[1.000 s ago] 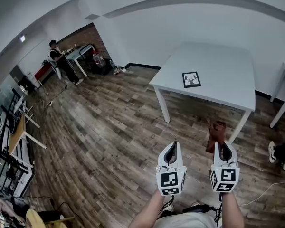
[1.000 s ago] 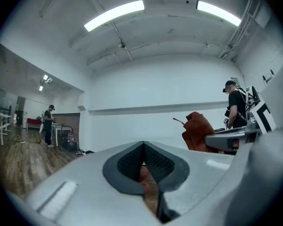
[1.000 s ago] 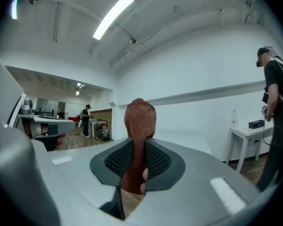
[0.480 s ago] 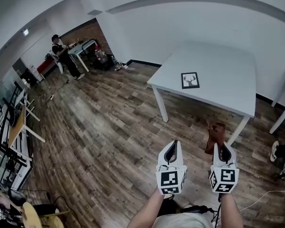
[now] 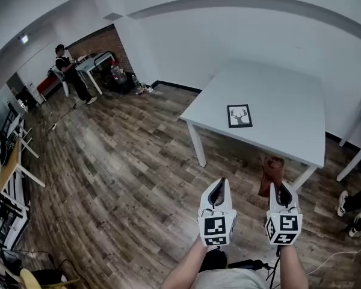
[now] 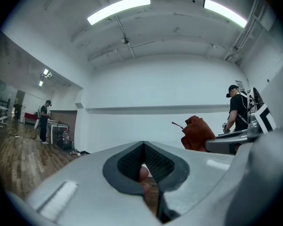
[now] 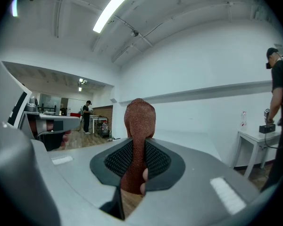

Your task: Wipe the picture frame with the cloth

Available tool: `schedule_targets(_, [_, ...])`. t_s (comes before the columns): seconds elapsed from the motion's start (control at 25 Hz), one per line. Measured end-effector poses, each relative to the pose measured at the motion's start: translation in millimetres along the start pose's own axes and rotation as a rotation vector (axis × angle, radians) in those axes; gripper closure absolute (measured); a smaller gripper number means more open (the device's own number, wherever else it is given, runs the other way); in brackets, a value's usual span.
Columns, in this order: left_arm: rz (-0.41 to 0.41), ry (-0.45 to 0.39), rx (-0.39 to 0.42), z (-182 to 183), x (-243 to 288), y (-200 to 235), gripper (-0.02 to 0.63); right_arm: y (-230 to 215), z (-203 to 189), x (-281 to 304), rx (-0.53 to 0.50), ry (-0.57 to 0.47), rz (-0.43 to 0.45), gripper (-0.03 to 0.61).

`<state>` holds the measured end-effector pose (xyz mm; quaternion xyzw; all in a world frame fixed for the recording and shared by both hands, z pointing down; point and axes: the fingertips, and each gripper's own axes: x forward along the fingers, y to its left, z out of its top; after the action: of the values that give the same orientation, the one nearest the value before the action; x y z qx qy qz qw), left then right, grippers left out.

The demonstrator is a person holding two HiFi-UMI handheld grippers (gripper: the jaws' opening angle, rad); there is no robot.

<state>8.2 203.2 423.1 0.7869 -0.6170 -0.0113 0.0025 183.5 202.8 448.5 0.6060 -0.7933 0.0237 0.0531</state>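
A black picture frame [image 5: 239, 115] with a deer print lies flat near the front edge of the white table [image 5: 289, 95], well ahead of both grippers. My right gripper [image 5: 281, 189] is shut on a rust-brown cloth [image 5: 271, 173] that sticks up past its jaws; the right gripper view shows the cloth [image 7: 139, 126] pinched between the pads. My left gripper [image 5: 217, 189] is held beside it over the floor, shut with nothing in it [image 6: 144, 166]. The cloth [image 6: 197, 133] also shows at the right of the left gripper view.
Wooden floor lies between me and the table. Its front left leg [image 5: 197, 146] and front right leg [image 5: 302, 176] stand ahead. A second white table [image 5: 358, 155] is at the far right, with someone's shoes [image 5: 349, 212] near it. A person [image 5: 69, 74] stands far left by a desk.
The view has drifted forward and left, so the table and frame sit slightly closer and lower. Both grippers keep their pose, the right one still holding the cloth.
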Motion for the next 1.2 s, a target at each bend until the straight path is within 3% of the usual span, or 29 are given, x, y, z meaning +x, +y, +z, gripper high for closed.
schedule_targets(0.28, [-0.025, -0.021, 0.001, 12, 75, 61, 0.614, 19, 22, 94, -0.003, -0.014, -0.029, 0.489])
schedule_targets(0.52, [-0.026, -0.006, -0.015, 2, 124, 108, 0.614, 30, 27, 154, -0.007, -0.001, -0.048, 0.489])
schedule_targets(0.92, [-0.04, 0.026, -0.021, -21, 207, 124, 0.614, 11, 9, 240, -0.016, 0.051, -0.045, 0.489])
schedule_targets(1.2, [-0.038, 0.023, -0.006, -18, 300, 117, 0.614, -39, 9, 322, -0.011, 0.063, -0.045, 0.489])
